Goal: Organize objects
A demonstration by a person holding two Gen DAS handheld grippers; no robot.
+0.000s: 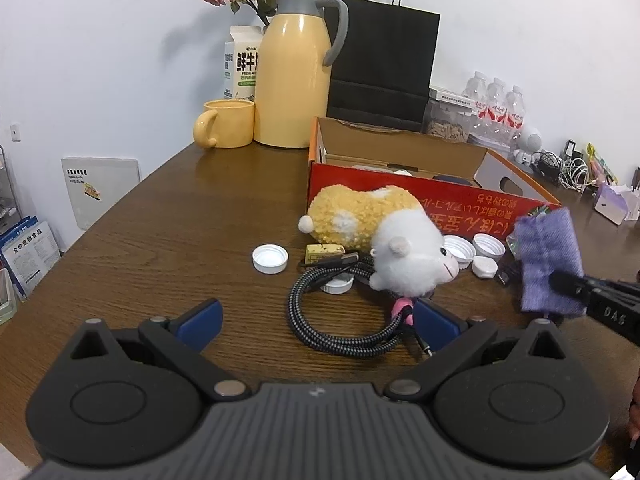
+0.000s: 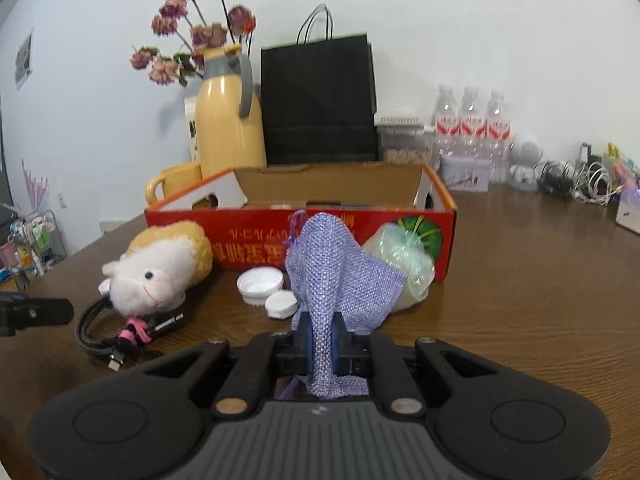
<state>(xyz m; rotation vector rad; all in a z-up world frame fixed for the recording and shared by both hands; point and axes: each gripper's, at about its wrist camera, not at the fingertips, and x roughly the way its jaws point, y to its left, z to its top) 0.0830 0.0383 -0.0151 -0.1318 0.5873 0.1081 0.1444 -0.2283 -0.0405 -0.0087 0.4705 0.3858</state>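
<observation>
My right gripper (image 2: 321, 330) is shut on a purple woven pouch (image 2: 336, 276), which rises from between the blue pads in front of the open red cardboard box (image 2: 256, 242). In the left wrist view the same pouch (image 1: 548, 256) hangs at the right, pinched by the right gripper (image 1: 568, 286). My left gripper (image 1: 316, 320) stands open above the table, with a coiled braided cable (image 1: 340, 320) between its blue fingers (image 1: 200, 318). A yellow and white plush animal (image 1: 384, 240) lies beside the box (image 1: 400, 190), partly on the cable.
Several white bottle caps (image 1: 270, 258) lie around the plush. A crumpled plastic bag (image 2: 404, 268) leans on the box. A yellow thermos (image 1: 294, 76), yellow mug (image 1: 224, 124), milk carton, black paper bag (image 1: 380, 56), water bottles (image 1: 496, 108) and tangled cords (image 1: 568, 168) line the back of the wooden table (image 1: 168, 232).
</observation>
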